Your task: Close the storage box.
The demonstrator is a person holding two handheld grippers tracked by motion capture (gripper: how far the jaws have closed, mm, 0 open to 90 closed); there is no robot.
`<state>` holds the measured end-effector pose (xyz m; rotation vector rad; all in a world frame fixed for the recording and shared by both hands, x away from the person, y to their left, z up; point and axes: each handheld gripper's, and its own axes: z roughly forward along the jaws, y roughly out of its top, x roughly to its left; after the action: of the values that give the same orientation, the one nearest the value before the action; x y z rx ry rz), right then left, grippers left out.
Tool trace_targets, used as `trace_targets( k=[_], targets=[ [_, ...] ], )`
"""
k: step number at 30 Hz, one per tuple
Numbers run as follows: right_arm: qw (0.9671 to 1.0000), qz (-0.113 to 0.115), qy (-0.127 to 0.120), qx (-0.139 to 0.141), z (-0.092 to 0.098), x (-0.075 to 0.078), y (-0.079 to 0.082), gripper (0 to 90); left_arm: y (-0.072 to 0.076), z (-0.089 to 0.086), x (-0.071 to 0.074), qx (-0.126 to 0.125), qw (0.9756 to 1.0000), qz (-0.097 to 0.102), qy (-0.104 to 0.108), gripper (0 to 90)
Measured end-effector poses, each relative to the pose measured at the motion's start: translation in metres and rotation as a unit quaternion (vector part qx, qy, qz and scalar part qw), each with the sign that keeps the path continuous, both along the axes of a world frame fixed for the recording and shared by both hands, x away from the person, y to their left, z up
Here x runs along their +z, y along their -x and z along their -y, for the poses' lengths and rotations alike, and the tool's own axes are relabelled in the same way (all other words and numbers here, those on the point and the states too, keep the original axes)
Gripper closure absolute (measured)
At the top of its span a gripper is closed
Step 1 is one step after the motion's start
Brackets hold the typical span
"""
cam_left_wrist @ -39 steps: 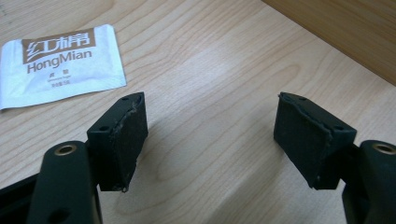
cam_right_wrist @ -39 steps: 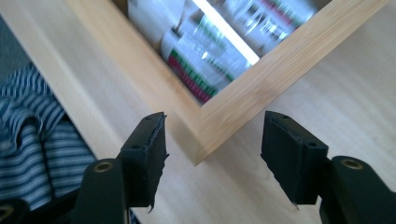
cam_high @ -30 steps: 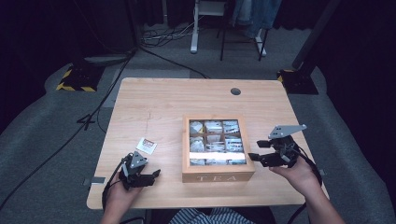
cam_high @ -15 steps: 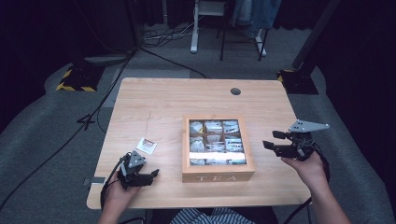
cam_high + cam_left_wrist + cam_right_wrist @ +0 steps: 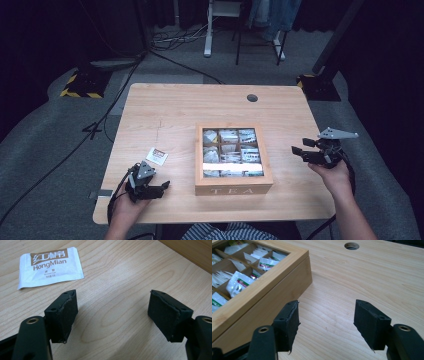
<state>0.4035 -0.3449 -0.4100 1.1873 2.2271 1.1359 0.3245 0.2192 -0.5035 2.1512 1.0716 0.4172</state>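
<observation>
Wood: a pale wooden tabletop (image 5: 175, 112) carries a wooden tea box (image 5: 233, 160), lettered "TEA" on its near face, standing near the middle toward the person's edge.
Box interior: thin wooden dividers split it into small compartments, three across; a glare strip runs across the lower rows in the high view.
Box contents: white tea sachets (image 5: 238, 281) with red and green markings lie in the compartments, some leaning on the dividers.
Loose packet: one white sachet (image 5: 50, 266), printed "HongMian" under a brown band, lies flat on the tabletop to the left of the box, apart from it.
Left tool (image 5: 112, 315): jaws spread wide over bare wood with nothing between them, the loose packet just beyond its left jaw.
Right tool (image 5: 325, 322): jaws spread, empty, held just beside the box's right wall.
Cable hole (image 5: 252, 98): a round opening near the tabletop's far edge.
</observation>
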Motion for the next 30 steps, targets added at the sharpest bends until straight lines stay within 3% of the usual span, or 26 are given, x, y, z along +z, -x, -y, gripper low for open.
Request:
trace_targets(
  k=[2,7,9,10,11,12,13,14,17,18,24,26,30],
  targets=[
    [0.9999,0.012,-0.008,0.004,0.006,-0.009,-0.004,36.4,0.000,0.000,0.000,0.001,1.0000,0.000,0.000,24.4],
    [0.9997,0.018,-0.016,-0.002,0.014,-0.023,-0.009,36.4,0.000,0.000,0.000,0.001,1.0000,0.000,0.000,24.4],
    [0.9992,0.038,-0.004,-0.007,0.019,-0.034,-0.009,36.1,-0.001,0.000,0.000,0.000,1.0000,0.000,0.000,24.4],
    [0.9984,0.052,0.016,-0.011,0.019,-0.039,-0.009,35.2,-0.001,0.000,0.000,0.002,1.0000,-0.002,0.002,24.4],
    [0.9984,0.052,0.016,-0.011,0.019,-0.039,-0.009,35.2,-0.001,0.000,0.000,0.002,1.0000,-0.002,0.002,24.4],
    [0.9965,0.069,0.046,-0.011,0.019,-0.046,-0.009,36.6,-0.002,-0.001,0.000,0.002,1.0000,-0.002,0.001,24.3],
    [0.9965,0.069,0.046,-0.011,0.019,-0.046,-0.009,36.6,-0.002,-0.001,0.000,0.002,1.0000,-0.002,0.001,24.4],
    [0.9960,0.064,0.061,-0.011,0.017,-0.053,-0.010,36.6,-0.002,-0.001,0.000,0.004,1.0000,-0.002,0.002,24.4],
    [0.9955,0.058,0.074,-0.014,0.014,-0.059,-0.011,37.6,-0.003,-0.001,0.000,0.004,1.0000,0.000,0.000,24.3],
    [0.9960,0.044,0.077,-0.011,0.013,-0.062,-0.012,37.0,-0.003,-0.001,0.000,0.004,1.0000,-0.001,0.002,24.3],
    [0.9972,0.007,0.070,-0.022,0.012,-0.072,-0.017,31.8,-0.004,-0.001,0.000,0.005,1.0000,0.000,0.002,24.3],
    [0.9974,-0.020,0.063,-0.029,0.012,-0.078,-0.022,26.8,-0.004,-0.001,0.000,0.005,1.0000,0.000,0.001,24.3],
    [0.9964,-0.032,0.069,-0.038,0.010,-0.086,-0.025,19.7,-0.004,-0.001,0.000,0.005,1.0000,0.000,0.001,24.3]
  ],
)
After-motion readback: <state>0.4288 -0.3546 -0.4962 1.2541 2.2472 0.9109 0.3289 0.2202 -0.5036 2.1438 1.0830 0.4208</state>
